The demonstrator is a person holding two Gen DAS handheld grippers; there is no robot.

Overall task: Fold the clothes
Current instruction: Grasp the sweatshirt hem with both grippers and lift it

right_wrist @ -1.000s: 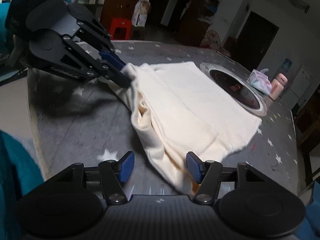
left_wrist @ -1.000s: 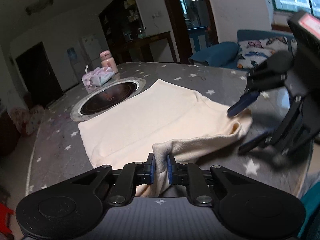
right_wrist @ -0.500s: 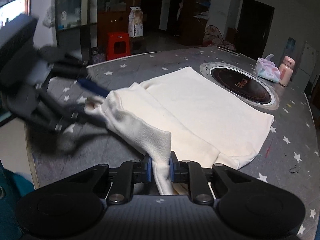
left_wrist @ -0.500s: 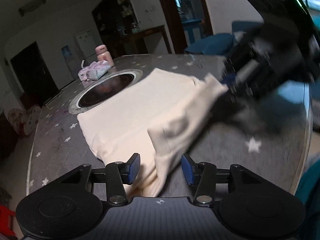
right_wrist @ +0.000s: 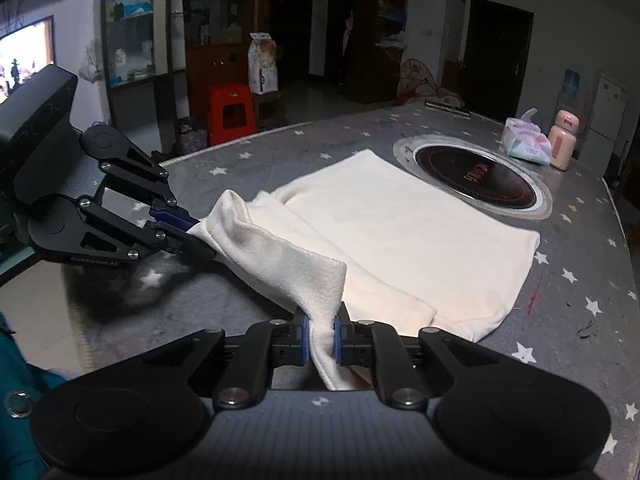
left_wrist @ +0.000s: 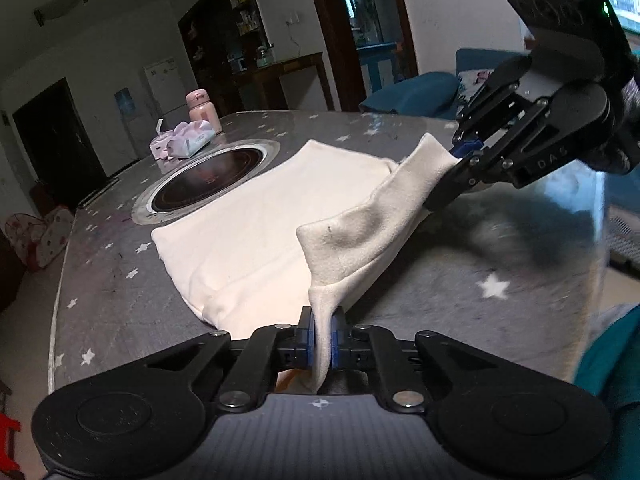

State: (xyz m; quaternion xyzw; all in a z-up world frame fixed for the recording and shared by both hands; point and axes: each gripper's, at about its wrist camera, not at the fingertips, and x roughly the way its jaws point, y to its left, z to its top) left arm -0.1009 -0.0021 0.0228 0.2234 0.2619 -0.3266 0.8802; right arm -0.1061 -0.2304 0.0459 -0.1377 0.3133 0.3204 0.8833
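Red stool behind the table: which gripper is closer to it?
Left. The left gripper sits on the table side toward the red stool; the right gripper is farther back. Both jaws have just closed on the cloth.

A grey table (right_wrist: 580, 264) printed with white stars carries a round, dark induction hob (right_wrist: 474, 176) set flush in its top. Beyond the hob a pack of tissues (right_wrist: 526, 144) lies just beside a pink bottle (right_wrist: 562, 140), near the table's far edge. On the floor behind stands a red plastic stool (right_wrist: 232, 112), with glass-fronted shelves (right_wrist: 132, 20) to its left and a dark door (right_wrist: 498, 48) farther back.
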